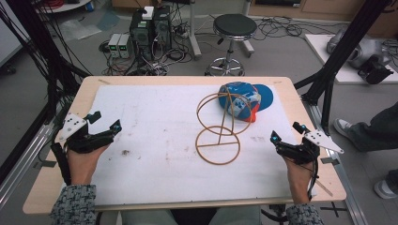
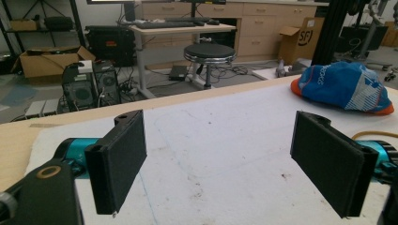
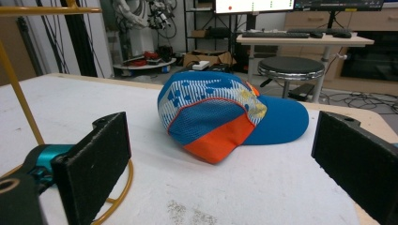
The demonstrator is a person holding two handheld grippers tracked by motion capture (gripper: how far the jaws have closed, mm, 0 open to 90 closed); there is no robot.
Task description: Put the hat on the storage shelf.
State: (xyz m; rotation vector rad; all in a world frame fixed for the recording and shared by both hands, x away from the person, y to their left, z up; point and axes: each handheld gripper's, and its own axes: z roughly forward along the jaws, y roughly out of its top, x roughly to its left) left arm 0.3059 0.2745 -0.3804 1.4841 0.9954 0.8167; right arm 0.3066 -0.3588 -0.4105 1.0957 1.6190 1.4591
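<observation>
Both grippers, left (image 1: 104,121) and right (image 1: 287,132), are held spread apart and empty; the cap (image 1: 245,100) is seen beyond the right one, untouched.

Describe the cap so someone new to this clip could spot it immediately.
On the white mat covering the table, look to the far right corner. The cap lies there, just behind the wire stand. It is the one soft, coloured thing: blue with white print and an orange panel.

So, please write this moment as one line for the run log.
left gripper: open, empty | right gripper: open, empty | cap: on table, behind wire stand | contact: none
</observation>
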